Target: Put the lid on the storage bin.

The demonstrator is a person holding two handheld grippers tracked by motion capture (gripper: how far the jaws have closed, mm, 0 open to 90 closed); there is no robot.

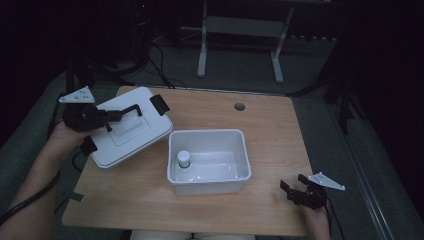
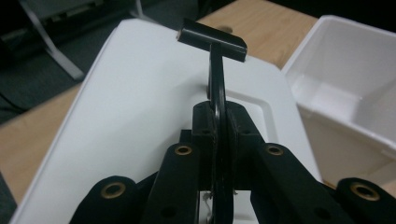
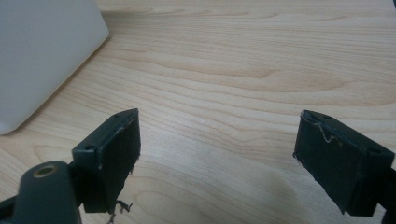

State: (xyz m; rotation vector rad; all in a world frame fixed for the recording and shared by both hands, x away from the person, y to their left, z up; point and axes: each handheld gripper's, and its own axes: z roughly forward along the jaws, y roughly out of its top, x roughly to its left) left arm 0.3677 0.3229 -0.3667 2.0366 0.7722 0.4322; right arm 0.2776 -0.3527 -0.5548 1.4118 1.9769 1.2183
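Black left gripper point(image 2: 219, 135) pinching lid's thin handle point(image 2: 215, 70).

A dim lab or test room: a bare wooden desk point(image 1: 270, 120) with a cable hole point(image 1: 239, 106) stands on grey carpet point(image 1: 235, 65), with loose cables point(image 1: 160, 65) and a metal stand point(image 1: 240, 40) behind it.

One lid point(image 1: 131, 131), one bin point(image 1: 209, 161), one small bottle point(image 1: 183, 159), two tools.

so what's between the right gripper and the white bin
Nothing: in the high view, only bare wooden table separates the right gripper from the white bin. The right gripper view shows the same bare wood.
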